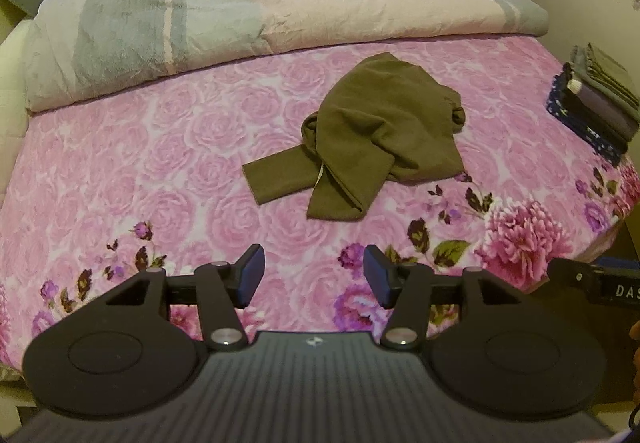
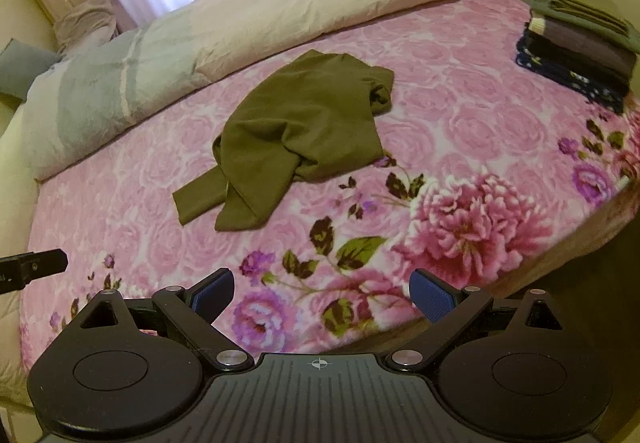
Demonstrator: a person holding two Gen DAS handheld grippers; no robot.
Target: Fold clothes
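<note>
1. Near the bed's front edge, your left gripper (image 1: 314, 277) and right gripper (image 2: 320, 297) hang over the floral bedspread (image 1: 160, 163), both spread wide and holding nothing.
2. Mid-bed, the crumpled olive garment (image 1: 380, 127) lies well apart from both, with bare bedspread all around it.
3. Beyond it runs the rolled, soft duvet (image 1: 240, 11); a folded stack (image 1: 596, 103) sits at the right edge.

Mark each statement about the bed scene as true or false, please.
1. The crumpled olive-green garment lies on the pink floral bedspread. True.
2. The left gripper holds the garment. False: its jaws stand open and empty.
3. A stack of folded clothes sits near the bed's right edge. True.
4. The right gripper is shut. False: its jaws are wide apart.
5. The rolled pink and grey-blue duvet covers the garment. False: it lies behind it, apart.
</note>
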